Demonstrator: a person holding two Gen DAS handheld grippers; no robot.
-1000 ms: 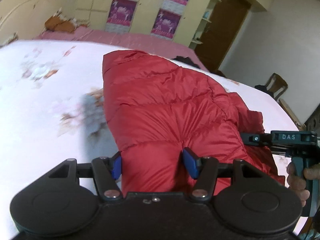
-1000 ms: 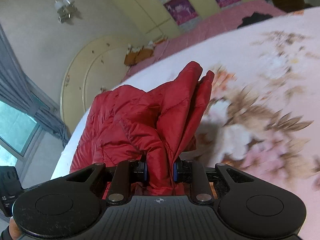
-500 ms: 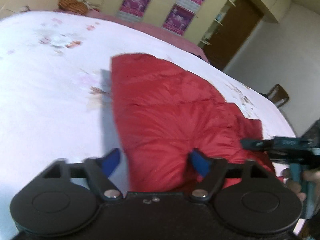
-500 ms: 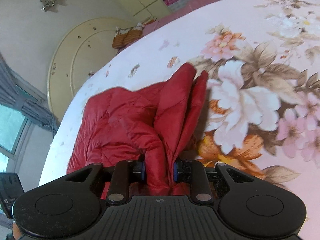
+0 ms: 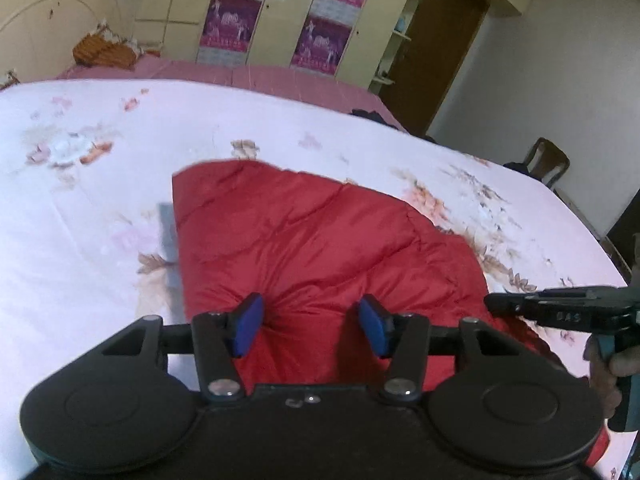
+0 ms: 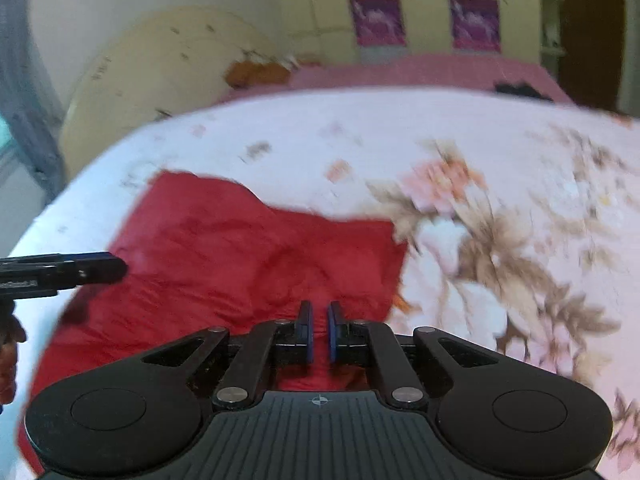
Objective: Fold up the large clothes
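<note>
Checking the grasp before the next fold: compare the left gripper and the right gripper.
The left gripper has its jaws wide; the right gripper has them nearly together. The left gripper pinches a thick bunch of the red jacket; the right gripper shows only a red sliver between its pads, grip unclear. Both have just been closing, low over the jacket.

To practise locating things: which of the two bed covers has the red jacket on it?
The white floral cover, nearer the camera: the red down jacket lies on it; the plain pink cover behind carries no part of it.
</note>
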